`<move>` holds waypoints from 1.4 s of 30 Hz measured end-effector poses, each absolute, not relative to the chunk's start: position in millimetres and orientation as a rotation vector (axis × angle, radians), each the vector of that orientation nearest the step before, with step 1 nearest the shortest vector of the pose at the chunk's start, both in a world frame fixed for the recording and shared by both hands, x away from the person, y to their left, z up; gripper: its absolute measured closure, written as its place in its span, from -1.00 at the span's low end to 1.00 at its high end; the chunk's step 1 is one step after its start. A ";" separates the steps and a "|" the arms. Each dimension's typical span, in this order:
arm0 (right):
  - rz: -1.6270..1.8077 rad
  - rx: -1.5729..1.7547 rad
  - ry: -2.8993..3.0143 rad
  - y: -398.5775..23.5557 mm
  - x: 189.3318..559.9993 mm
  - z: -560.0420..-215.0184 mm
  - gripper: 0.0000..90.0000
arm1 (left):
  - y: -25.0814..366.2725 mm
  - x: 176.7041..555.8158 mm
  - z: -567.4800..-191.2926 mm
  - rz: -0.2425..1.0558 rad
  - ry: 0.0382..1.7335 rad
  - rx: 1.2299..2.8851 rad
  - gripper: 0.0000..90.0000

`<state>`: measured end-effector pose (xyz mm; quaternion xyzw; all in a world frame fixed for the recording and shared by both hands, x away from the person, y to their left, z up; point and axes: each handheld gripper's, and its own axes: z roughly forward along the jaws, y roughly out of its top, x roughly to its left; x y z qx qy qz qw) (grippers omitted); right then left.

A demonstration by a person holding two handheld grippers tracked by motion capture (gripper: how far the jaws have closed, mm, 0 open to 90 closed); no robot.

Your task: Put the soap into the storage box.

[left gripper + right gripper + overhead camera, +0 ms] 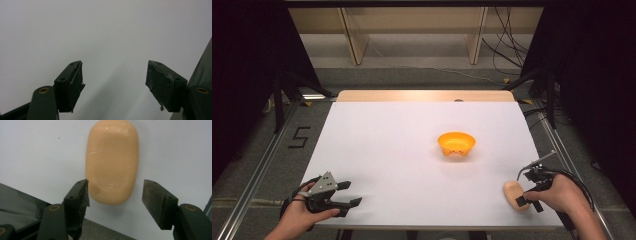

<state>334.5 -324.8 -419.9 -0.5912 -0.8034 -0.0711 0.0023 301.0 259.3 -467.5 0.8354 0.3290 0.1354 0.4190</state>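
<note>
Broadly, a white surface (402,150) carries an orange bowl (456,143) right of its middle and a tan soap (514,194) near its front right corner, well apart from the bowl. At the front left, the left claw (353,193) rests with its jaws apart and nothing between them. The right claw (113,195) stands spread around the soap's near end; its left pad (82,192) is just beside the soap, the right one apart.
</note>
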 end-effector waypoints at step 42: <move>-0.126 -1.799 -2.556 -304.3 367.0 -441.4 -0.30 | 262.0 303.5 -466.8 0.364 0.787 2.128 -0.35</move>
